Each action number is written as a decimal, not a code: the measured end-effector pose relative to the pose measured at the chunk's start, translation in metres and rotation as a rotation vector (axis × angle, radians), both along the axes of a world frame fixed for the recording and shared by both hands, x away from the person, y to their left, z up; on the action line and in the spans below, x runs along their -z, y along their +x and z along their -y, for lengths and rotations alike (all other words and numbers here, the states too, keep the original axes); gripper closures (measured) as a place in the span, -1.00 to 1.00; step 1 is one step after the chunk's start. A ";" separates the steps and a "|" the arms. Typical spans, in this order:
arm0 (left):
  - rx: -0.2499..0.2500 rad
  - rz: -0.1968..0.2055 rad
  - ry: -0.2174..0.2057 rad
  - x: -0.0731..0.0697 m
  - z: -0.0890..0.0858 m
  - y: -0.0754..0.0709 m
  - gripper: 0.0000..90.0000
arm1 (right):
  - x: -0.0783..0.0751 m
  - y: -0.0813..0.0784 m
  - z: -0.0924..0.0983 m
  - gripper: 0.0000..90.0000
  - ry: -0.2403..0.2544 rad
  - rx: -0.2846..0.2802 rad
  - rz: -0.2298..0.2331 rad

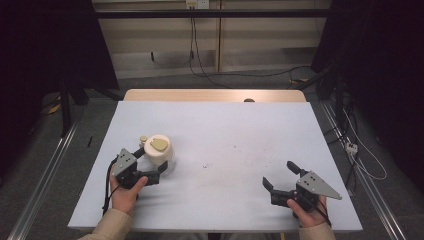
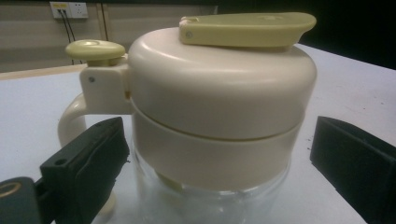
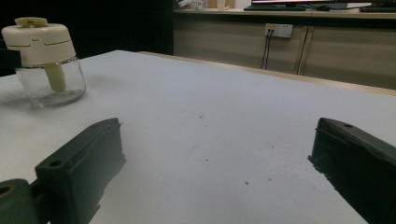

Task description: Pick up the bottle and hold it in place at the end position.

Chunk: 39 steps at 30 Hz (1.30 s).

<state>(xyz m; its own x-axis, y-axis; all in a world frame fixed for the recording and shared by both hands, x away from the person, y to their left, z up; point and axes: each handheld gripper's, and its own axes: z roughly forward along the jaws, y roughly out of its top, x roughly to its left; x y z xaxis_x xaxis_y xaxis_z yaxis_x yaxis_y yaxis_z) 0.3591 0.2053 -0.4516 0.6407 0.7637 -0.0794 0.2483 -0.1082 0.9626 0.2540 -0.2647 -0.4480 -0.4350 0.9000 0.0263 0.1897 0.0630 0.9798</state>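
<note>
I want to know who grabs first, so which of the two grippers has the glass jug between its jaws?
The left gripper: its open jaws flank the cream-lidded jug. The right gripper is open over bare table.

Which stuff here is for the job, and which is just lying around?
Probably for the job:
- glass jug with the cream lid
- left gripper, open around the jug
- right gripper, open over the bare table

Just around:
- cables on the floor
- wall socket
</note>
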 end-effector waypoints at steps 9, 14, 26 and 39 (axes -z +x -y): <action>-0.037 0.001 0.009 0.002 0.011 0.009 -0.94 | 0.000 0.000 0.001 -0.96 0.001 -0.001 -0.003; -0.061 -0.004 0.008 0.003 0.017 0.013 -0.94 | 0.000 0.000 0.001 -0.96 0.007 -0.001 0.002; -0.086 -0.008 -0.009 0.005 0.024 0.020 -0.91 | -0.001 0.000 0.001 -0.95 0.010 -0.002 0.003; -0.109 0.017 0.013 0.005 0.031 0.022 -0.87 | -0.001 0.000 0.001 -0.95 0.017 -0.008 0.009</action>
